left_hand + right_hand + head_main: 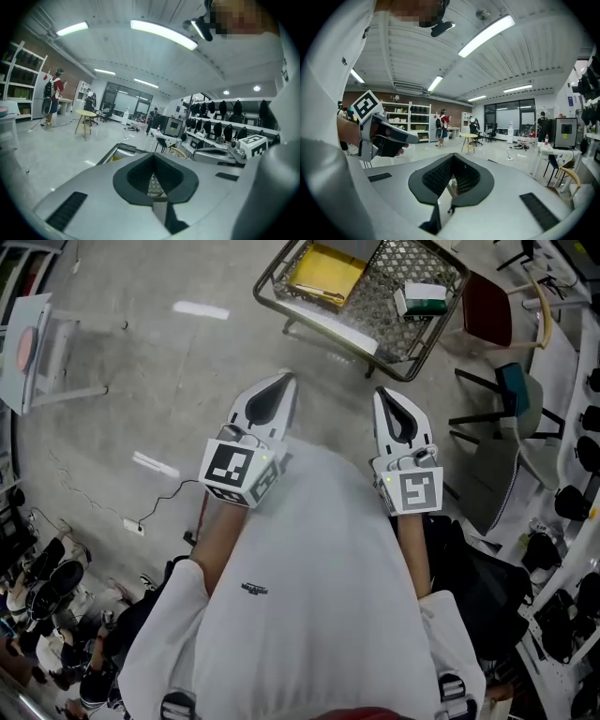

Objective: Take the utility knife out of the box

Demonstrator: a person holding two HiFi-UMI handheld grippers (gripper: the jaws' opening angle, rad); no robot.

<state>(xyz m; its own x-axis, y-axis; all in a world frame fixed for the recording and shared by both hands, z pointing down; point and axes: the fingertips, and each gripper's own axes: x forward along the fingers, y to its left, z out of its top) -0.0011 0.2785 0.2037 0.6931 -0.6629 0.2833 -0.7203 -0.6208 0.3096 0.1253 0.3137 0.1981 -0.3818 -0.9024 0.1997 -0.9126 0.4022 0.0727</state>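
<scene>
I hold both grippers close to my chest, above a concrete floor. In the head view the left gripper (281, 381) and the right gripper (386, 395) point toward a wire mesh basket (281, 298) standing ahead on the floor. Each has its jaws together with nothing between them. In the basket lie a flat yellow box (325, 273) and a small green-and-white box (420, 298). No utility knife can be made out. The left gripper view shows the basket's edge (117, 152) beyond the shut left gripper (153, 157). In its own view the right gripper (452, 158) is also shut and empty.
A red chair (487, 310) and a teal chair (514, 385) stand right of the basket, with desks beyond. A white stand (37, 343) is at the far left and a cable (159, 498) runs over the floor. Other people stand far across the room.
</scene>
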